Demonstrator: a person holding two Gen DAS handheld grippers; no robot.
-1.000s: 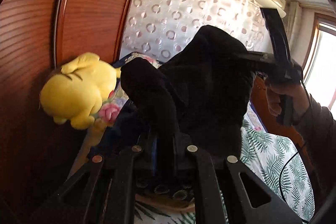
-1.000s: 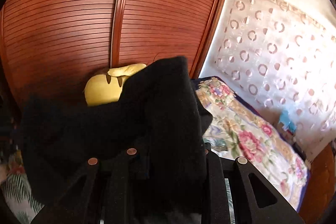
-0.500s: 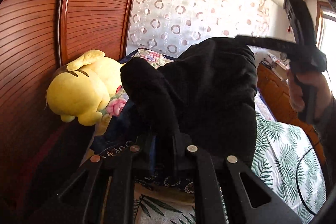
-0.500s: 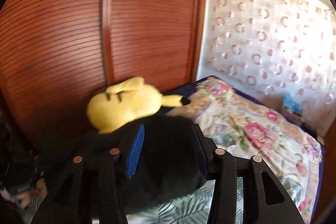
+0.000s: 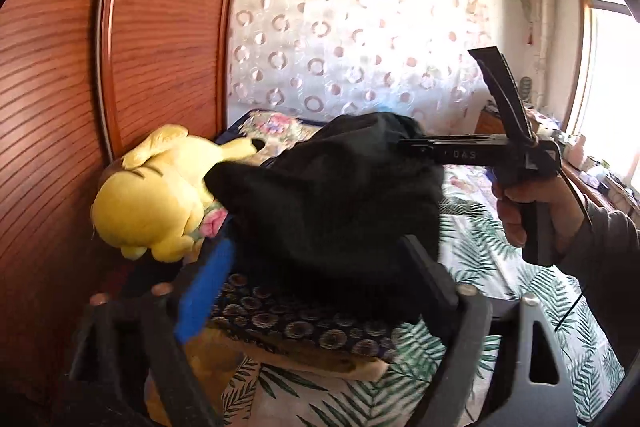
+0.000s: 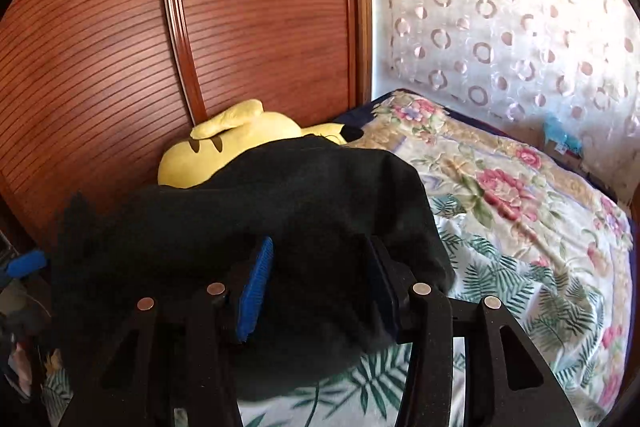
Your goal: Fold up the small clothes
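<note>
A black garment point(image 5: 332, 195) hangs bunched over the bed, its lower part near a dark patterned cushion point(image 5: 304, 327). My left gripper point(image 5: 316, 247) has its jaws opening wide; the cloth lies between and ahead of them, and the blue pad point(image 5: 204, 287) is bare. From the right, a hand point(image 5: 524, 203) holds my right gripper point(image 5: 404, 145), whose fingers reach into the garment's top edge. In the right wrist view the right gripper point(image 6: 318, 245) is open, with the black garment point(image 6: 280, 207) lying loosely between its pads.
A yellow plush toy point(image 5: 152, 195) leans on the ribbed wooden panel point(image 5: 60, 107) at the left. A floral quilt point(image 6: 500, 179) and a fern-print sheet point(image 6: 520, 287) cover the bed. A ring-patterned curtain point(image 5: 340, 47) hangs behind.
My left gripper let go of the black garment and its jaws spread wide. The right gripper's jaws parted and it sank, and the garment dropped lower toward the bed.
</note>
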